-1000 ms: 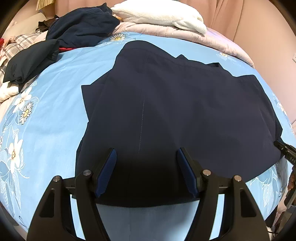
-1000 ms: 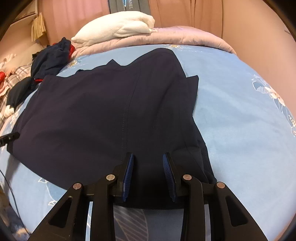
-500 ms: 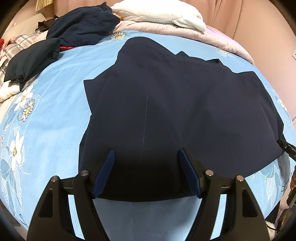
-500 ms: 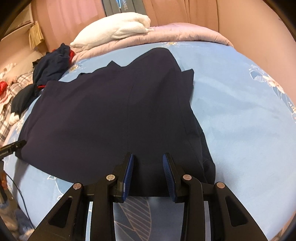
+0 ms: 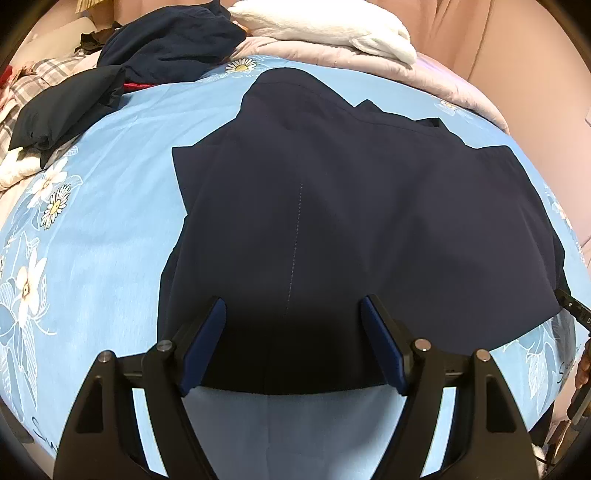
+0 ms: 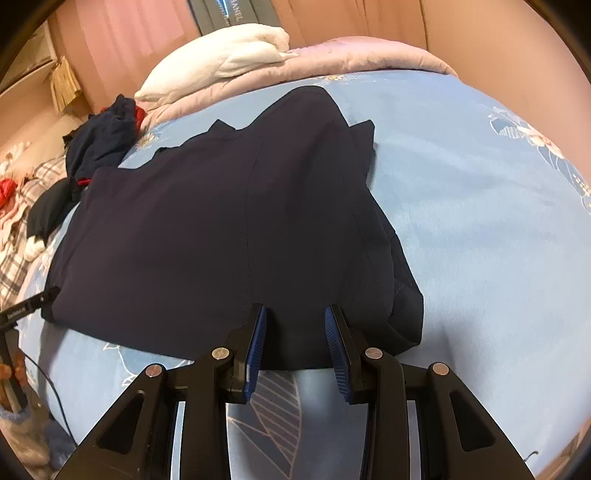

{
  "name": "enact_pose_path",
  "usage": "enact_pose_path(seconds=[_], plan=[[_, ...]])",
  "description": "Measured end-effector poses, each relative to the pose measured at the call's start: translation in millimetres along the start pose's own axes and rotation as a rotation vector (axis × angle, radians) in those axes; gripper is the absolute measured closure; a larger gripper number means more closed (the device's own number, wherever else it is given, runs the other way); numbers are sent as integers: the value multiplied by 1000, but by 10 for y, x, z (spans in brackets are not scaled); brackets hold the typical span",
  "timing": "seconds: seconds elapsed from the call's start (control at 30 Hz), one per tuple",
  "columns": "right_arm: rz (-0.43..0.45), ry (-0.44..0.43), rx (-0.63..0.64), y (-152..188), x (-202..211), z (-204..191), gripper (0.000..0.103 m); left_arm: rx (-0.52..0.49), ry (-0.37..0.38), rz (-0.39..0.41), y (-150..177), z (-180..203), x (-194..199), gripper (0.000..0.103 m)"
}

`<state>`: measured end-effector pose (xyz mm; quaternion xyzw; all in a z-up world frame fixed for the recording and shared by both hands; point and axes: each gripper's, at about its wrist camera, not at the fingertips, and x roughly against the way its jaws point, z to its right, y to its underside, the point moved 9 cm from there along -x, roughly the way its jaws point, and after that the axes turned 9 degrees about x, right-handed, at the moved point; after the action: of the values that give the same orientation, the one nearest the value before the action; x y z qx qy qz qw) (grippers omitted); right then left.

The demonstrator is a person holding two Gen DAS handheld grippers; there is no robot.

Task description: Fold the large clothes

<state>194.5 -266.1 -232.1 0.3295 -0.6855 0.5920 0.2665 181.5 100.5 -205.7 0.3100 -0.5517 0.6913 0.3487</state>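
Observation:
A large dark navy garment [image 5: 351, 203] lies spread flat on the light blue floral bedsheet [image 5: 110, 184]. Its near hem runs just under both grippers. My left gripper [image 5: 292, 301] hovers over the left part of that hem. Its jaws are opening wide, with fabric lying below the gap and the pads pressing on nothing. In the right wrist view the same garment [image 6: 221, 229] fills the middle, bunched in folds at its near right corner. My right gripper [image 6: 295, 308] stands over the hem there, open by a narrow gap, the cloth flat beneath it.
A heap of dark clothes [image 5: 166, 40] and plaid cloth [image 5: 22, 85] lie at the far left. A white pillow [image 5: 325, 26] rests on a pink quilt [image 5: 443, 81] at the head. Bare blue sheet [image 6: 480, 221] lies right of the garment. A cable [image 6: 55, 387] hangs off the bed's left edge.
The left gripper's jaws have spread wider apart. The right wrist view has rolled a little, tilting the bed. The garment lies as before.

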Motion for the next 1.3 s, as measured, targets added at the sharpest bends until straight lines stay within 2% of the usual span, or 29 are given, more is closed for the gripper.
enact_pose_path(seconds=[0.13,0.2,0.47,0.7,0.97,1.17,1.3], plan=[[-14,6,-1,21,46,-6,67,18,4,-9,38,-41,26,26],[-19,2,-17,34,81,10,67,28,-6,-16,66,-83,28,22],[-13,-11,-29,33,225,-38,67,43,-24,-15,157,-160,130,22],[17,-46,21,-106,293,-290,66,52,-36,-22,226,-209,202,22],[34,-96,82,-241,261,-622,59,80,-57,-35,319,-344,232,22],[23,-123,117,-291,174,-830,55,136,-29,-56,378,-457,217,22],[21,-141,127,-306,133,-940,54,208,38,-78,393,-538,209,22]])
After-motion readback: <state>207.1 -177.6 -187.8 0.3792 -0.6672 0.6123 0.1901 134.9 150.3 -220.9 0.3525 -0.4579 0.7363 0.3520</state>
